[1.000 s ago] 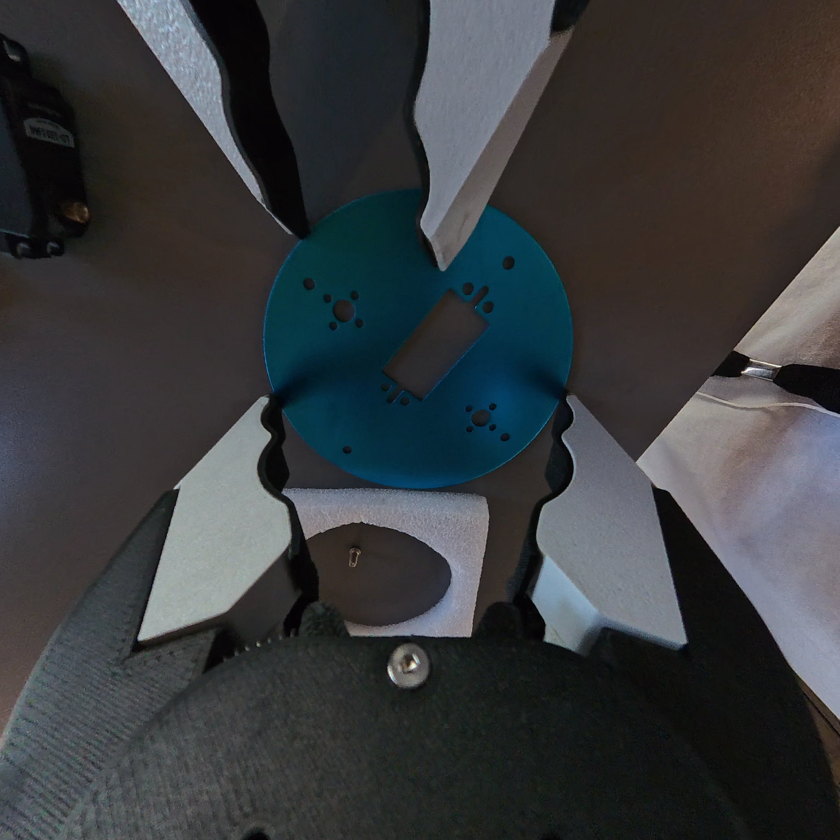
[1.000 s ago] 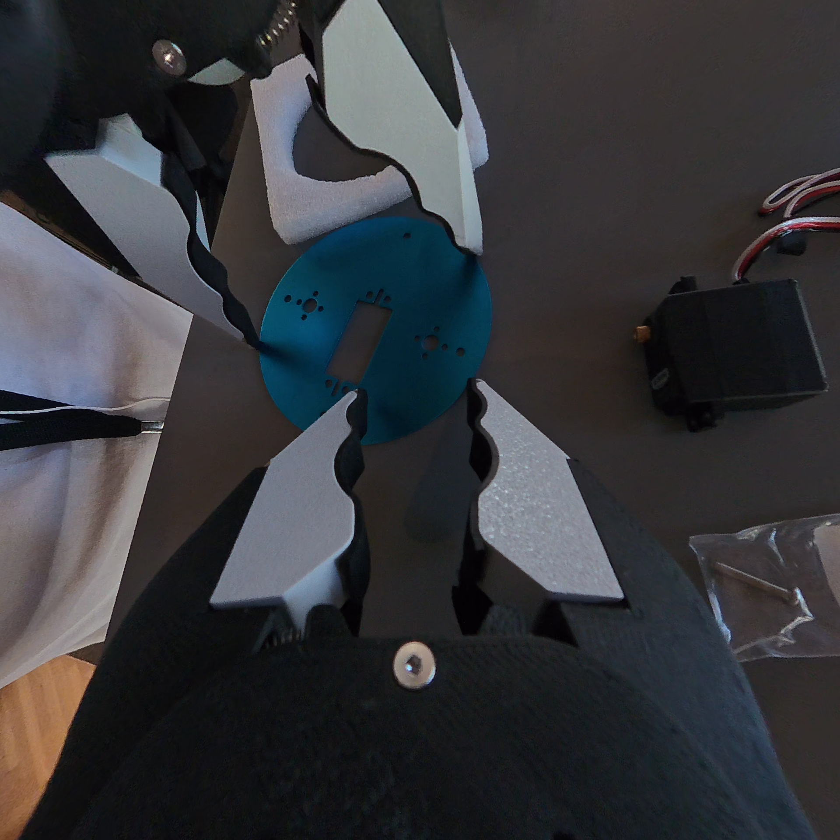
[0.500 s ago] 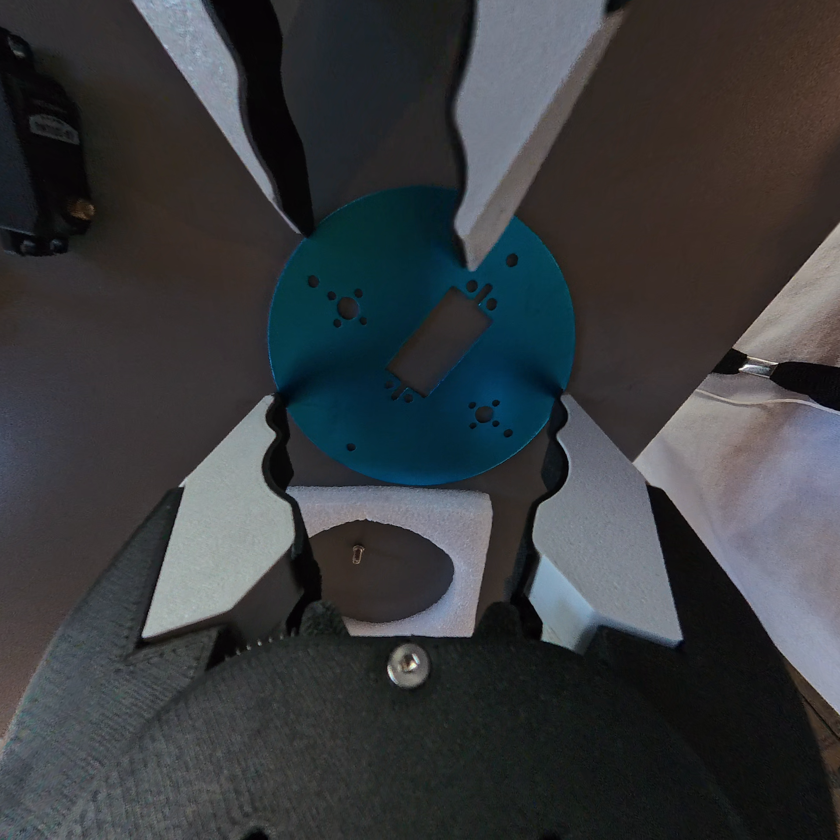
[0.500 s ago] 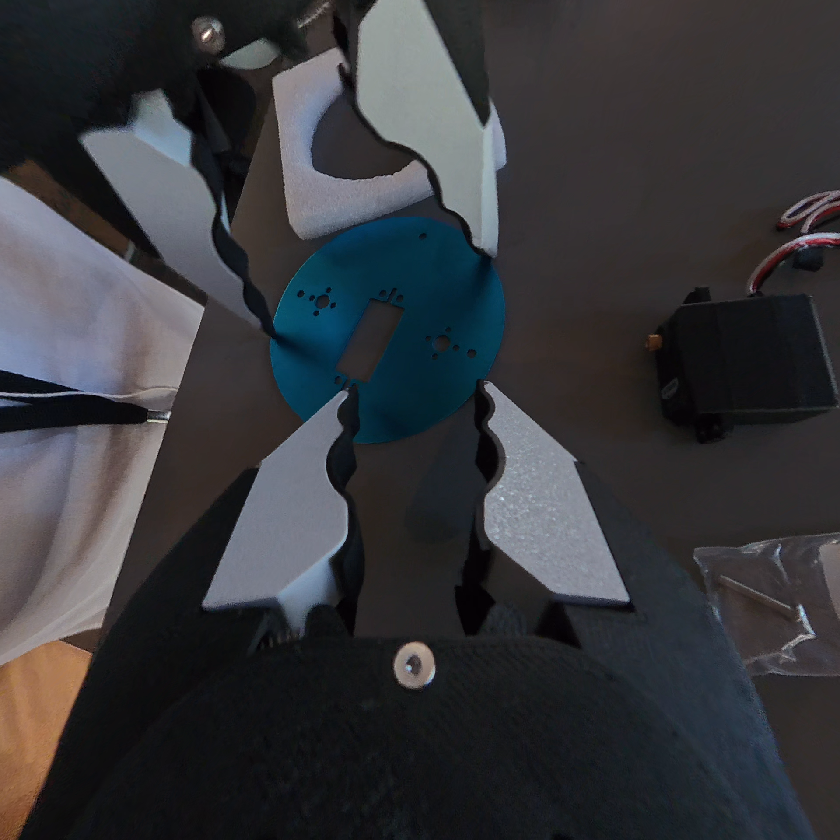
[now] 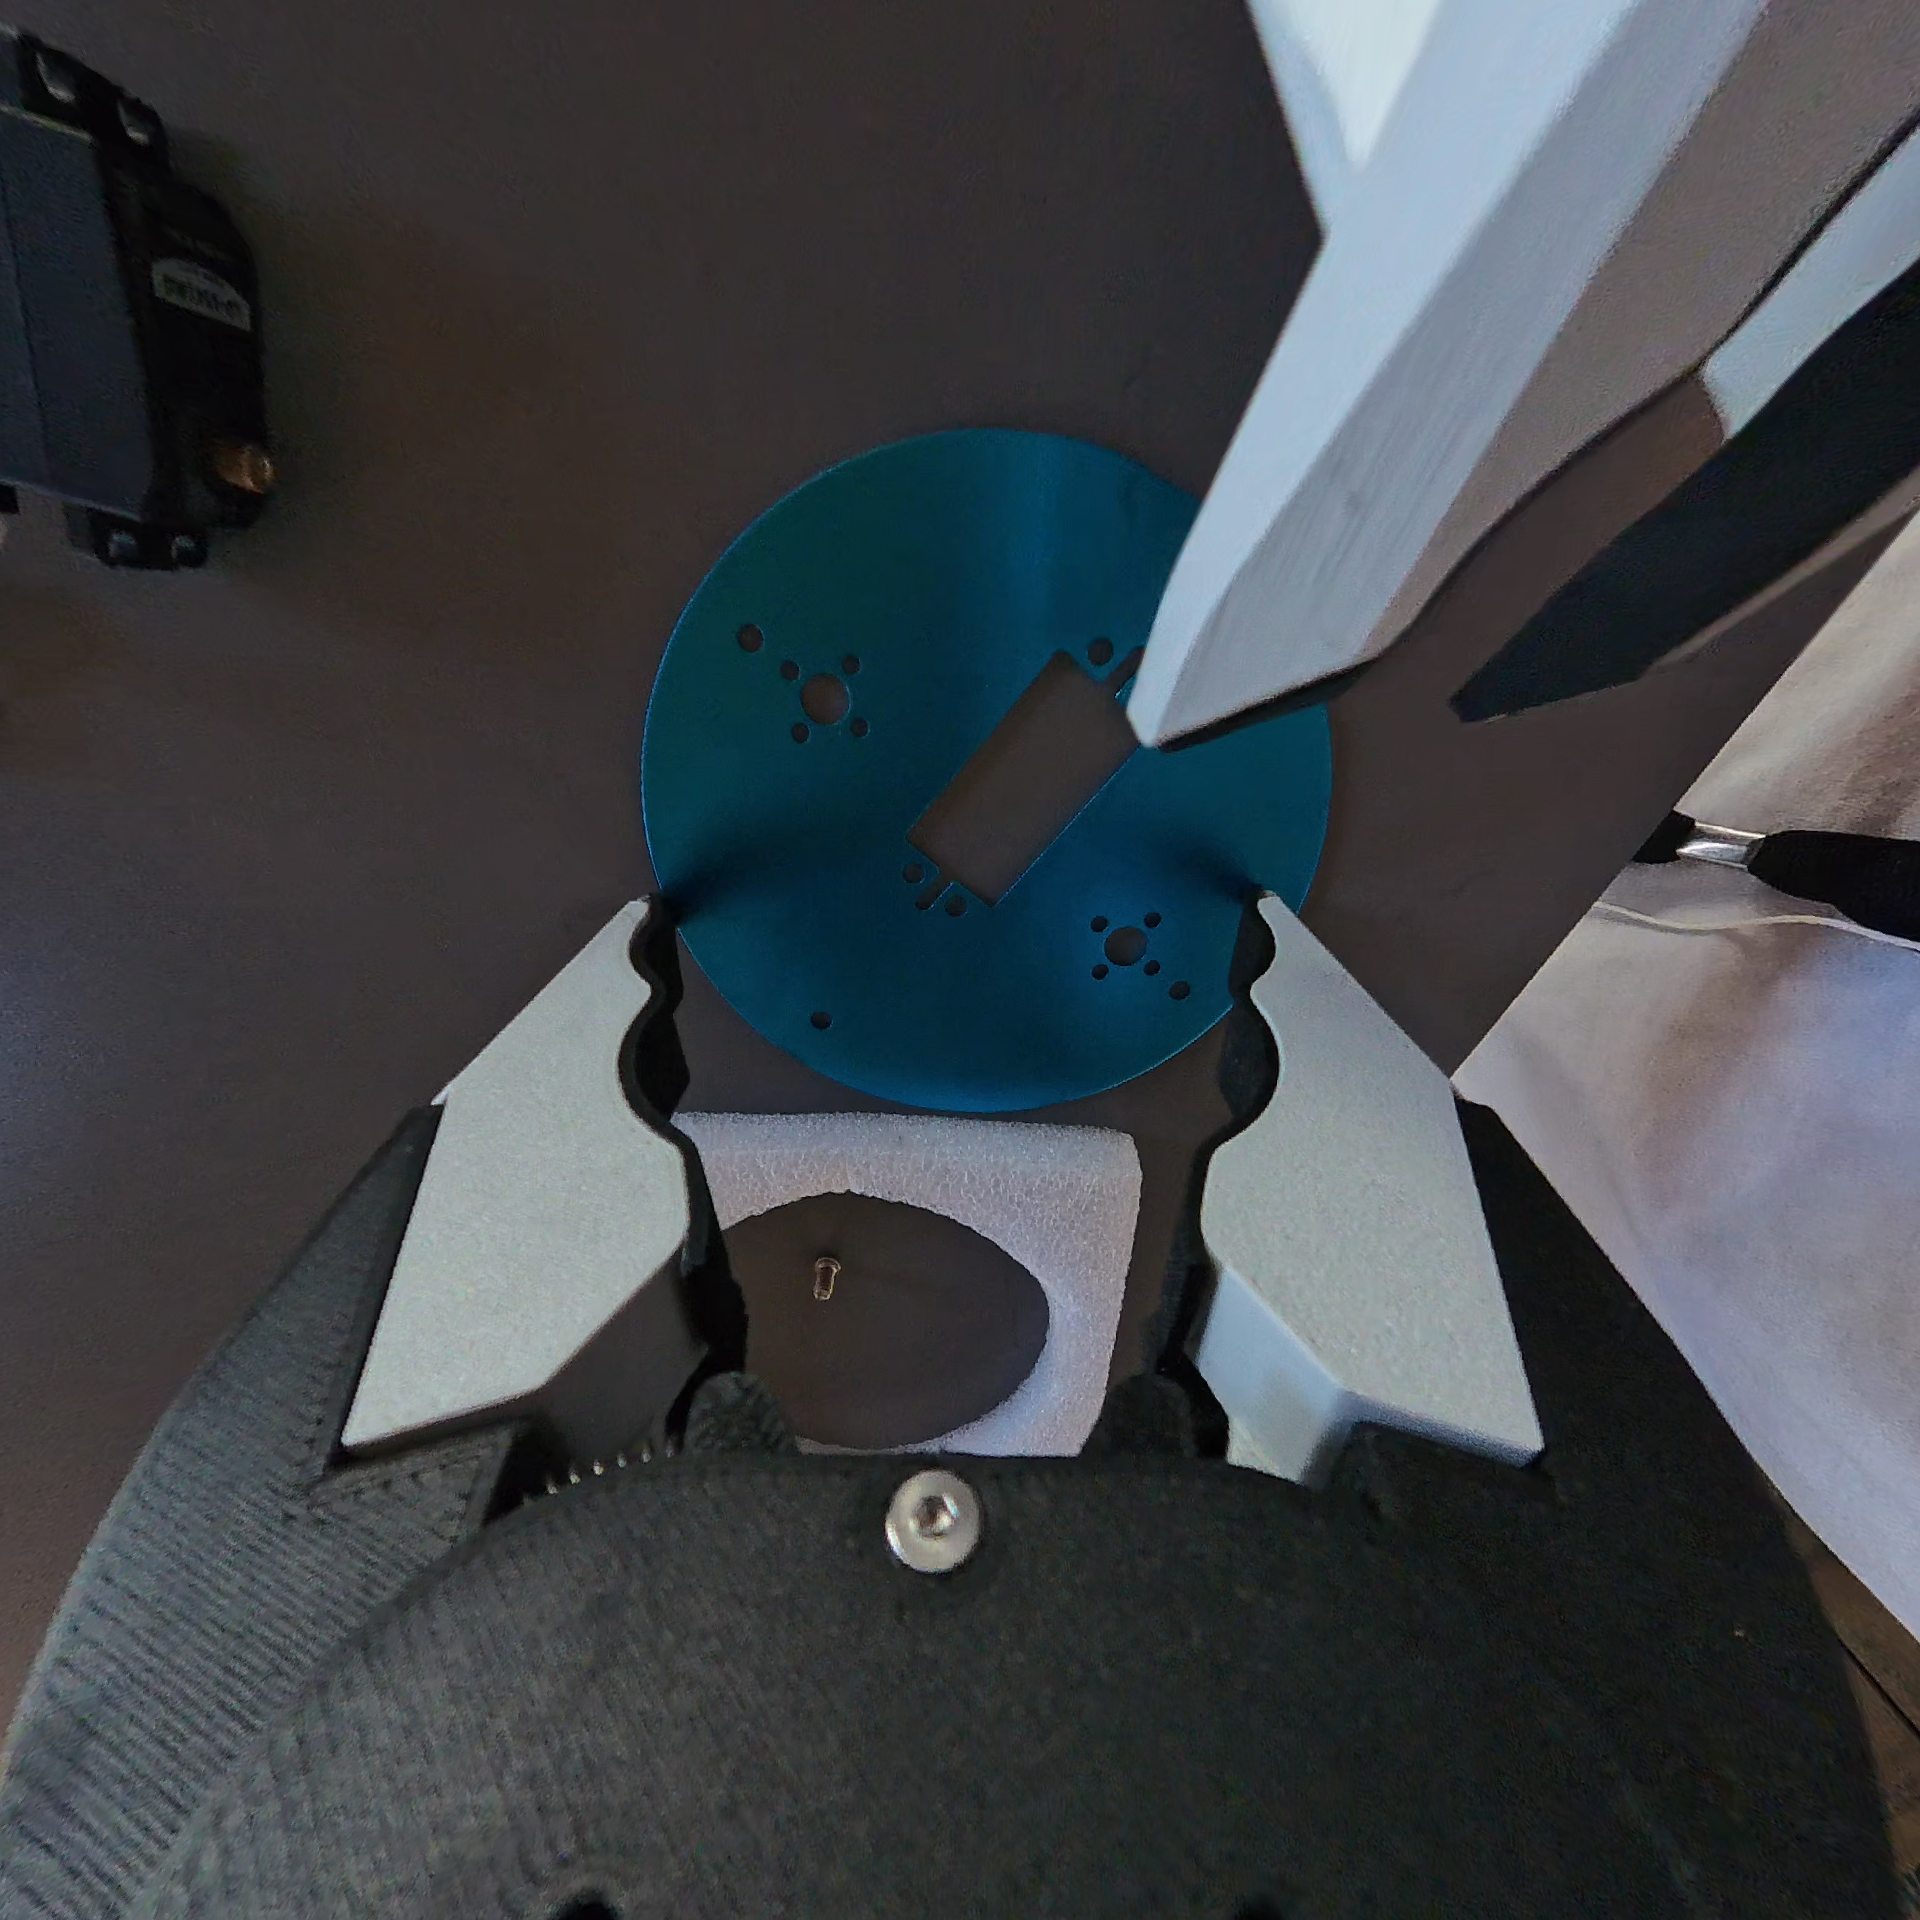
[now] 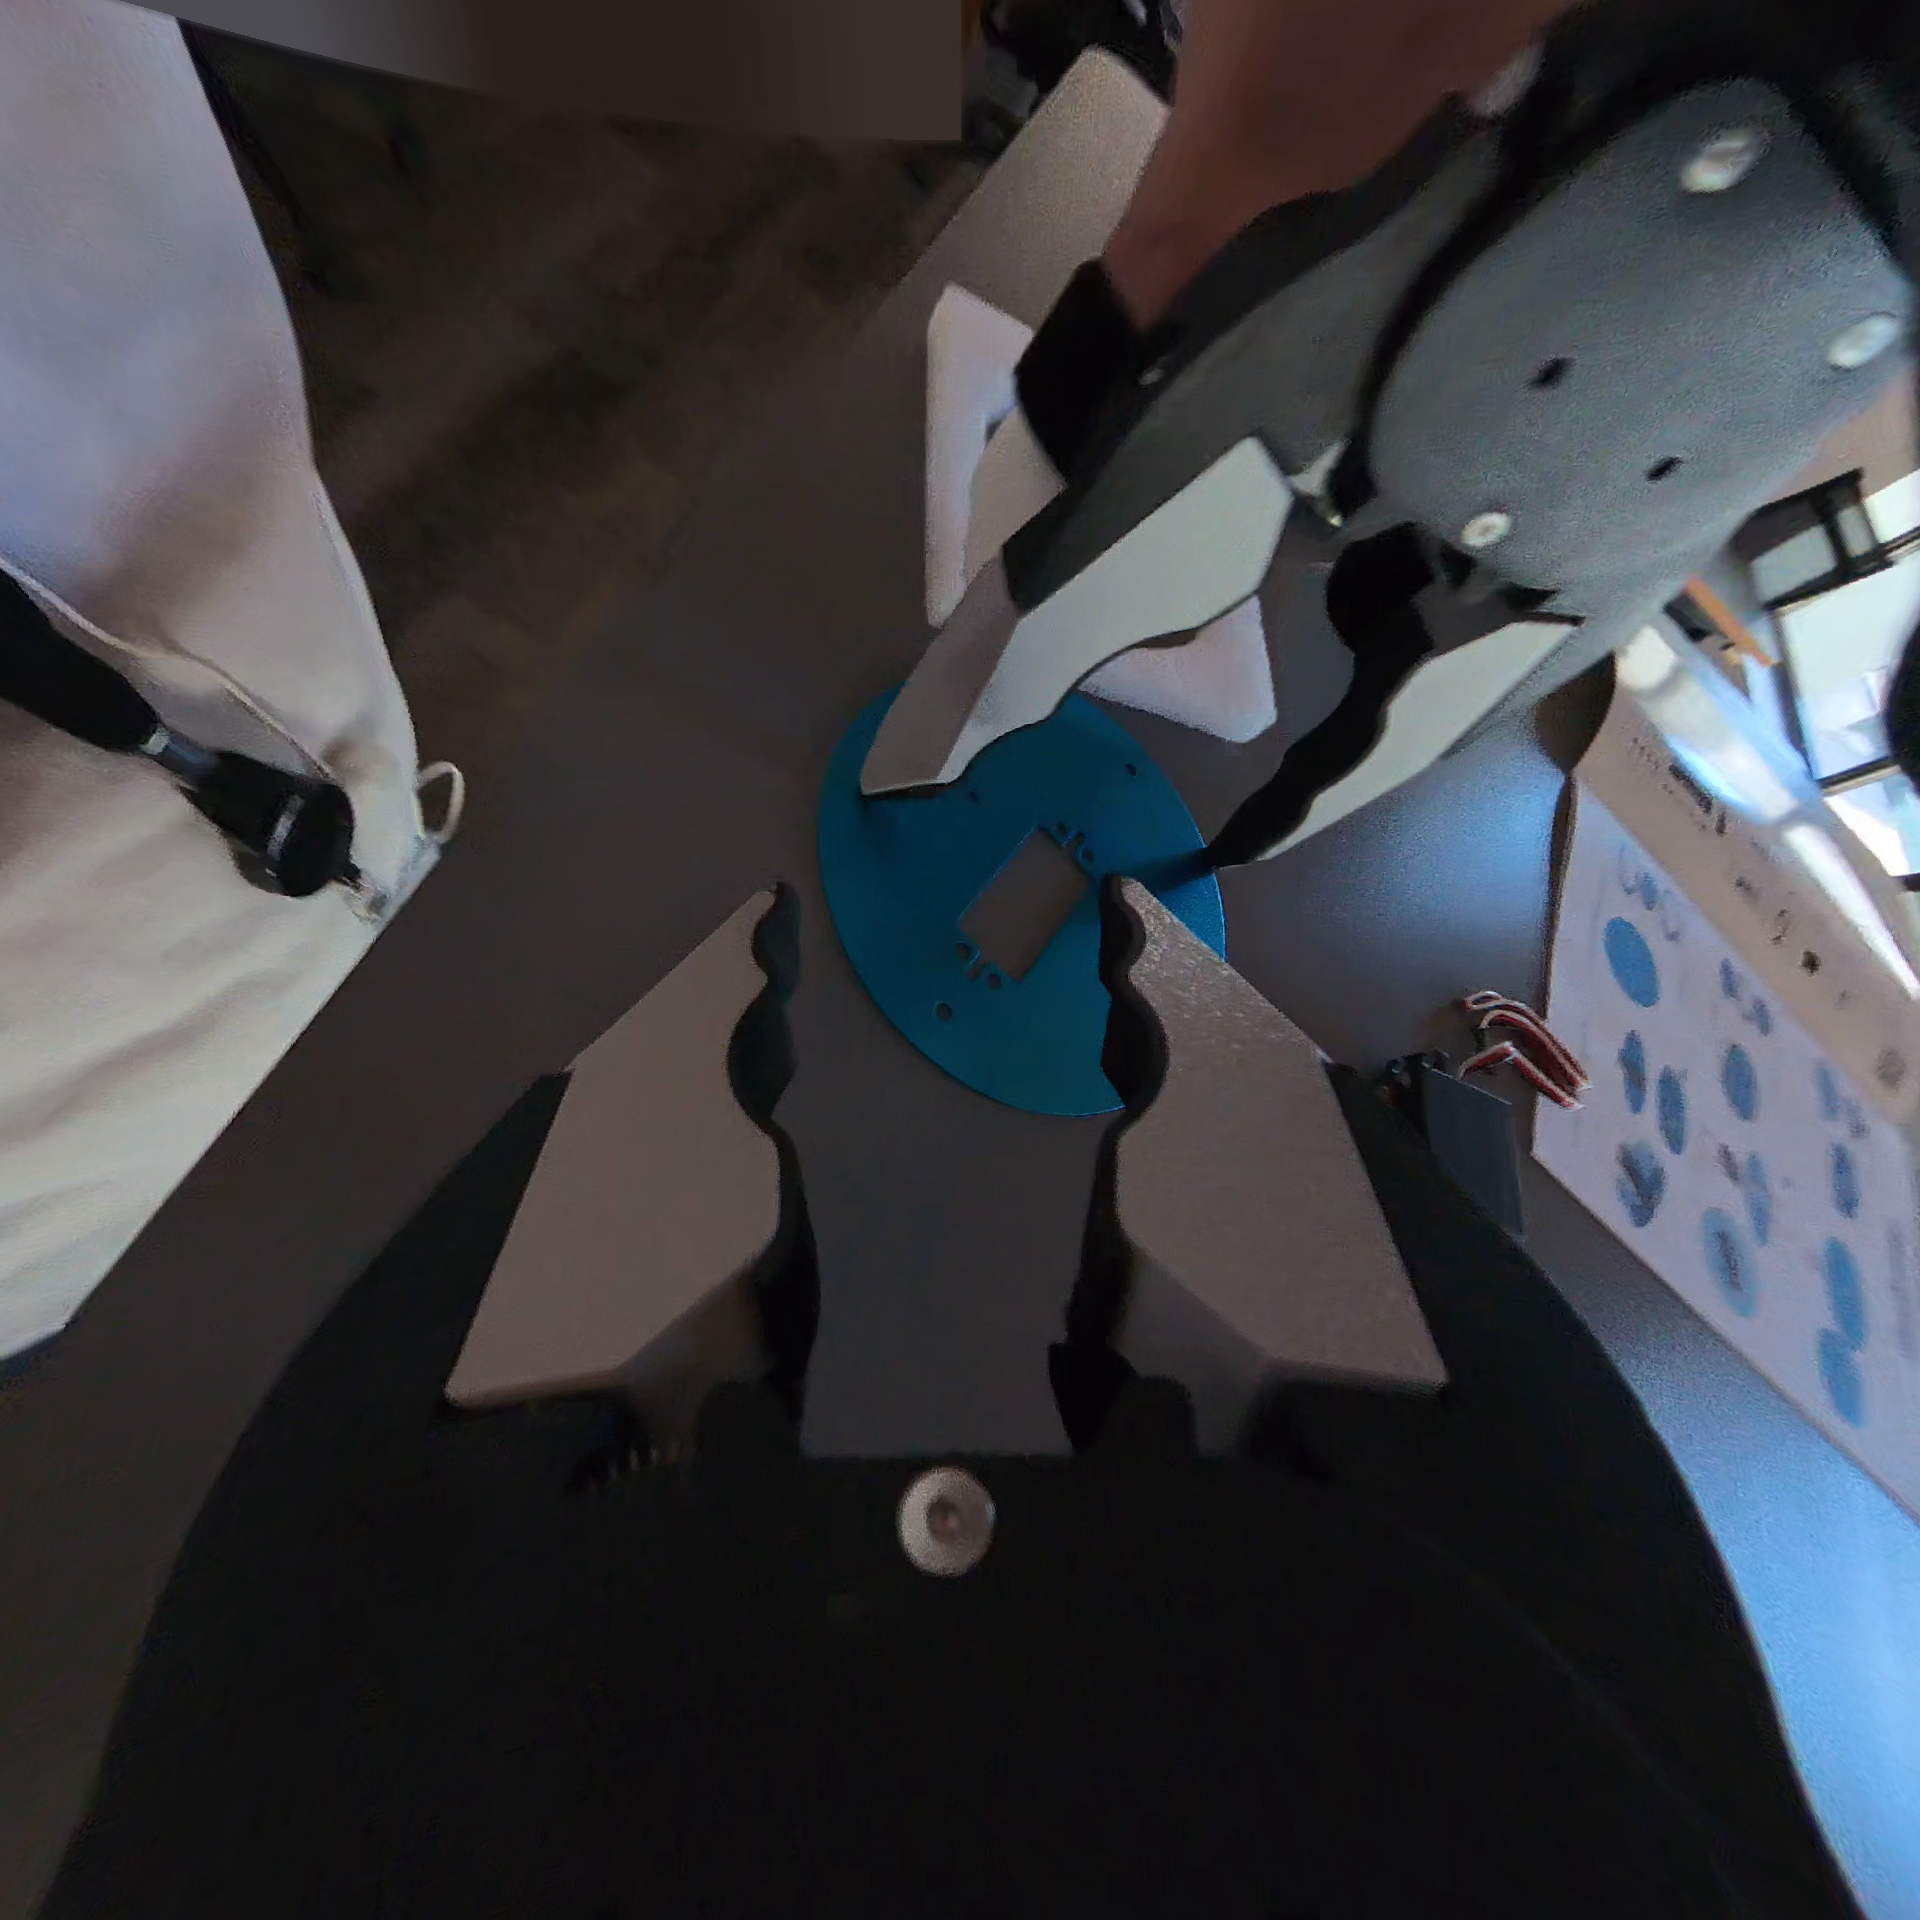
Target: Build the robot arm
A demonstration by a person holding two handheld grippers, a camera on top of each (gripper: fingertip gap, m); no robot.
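A flat blue metal disc (image 5: pixel 831 831) with a rectangular slot and small holes lies on the dark table (image 5: pixel 727 260). My left gripper (image 5: pixel 956 909) has closed in on it, and its two fingertips touch the rim on opposite sides. The disc (image 6: pixel 935 987) and the left gripper (image 6: pixel 1049 821) also show in the right wrist view. My right gripper (image 6: pixel 951 888) is open and empty, with its right fingertip over the disc's near edge. In the left wrist view the right gripper (image 5: pixel 1309 717) comes in from the upper right, one fingertip over the slot's end.
A white foam piece (image 5: pixel 935 1164) with a round cutout lies just behind the disc, with a small screw (image 5: pixel 826 1276) inside the cutout. A black servo (image 5: pixel 114 301) sits at far left. White cloth (image 5: pixel 1714 1143) with a black cord (image 5: pixel 1818 862) borders the table. A printed sheet (image 6: pixel 1714 1091) lies at right. The white foam piece (image 5: pixel 935 1164) lies around 5 cm away from my left fingertips.
My right gripper has swung from opposite the left gripper round to the disc's side and tilted. My left fingers have closed in slightly onto the rim. The disc has stayed put.
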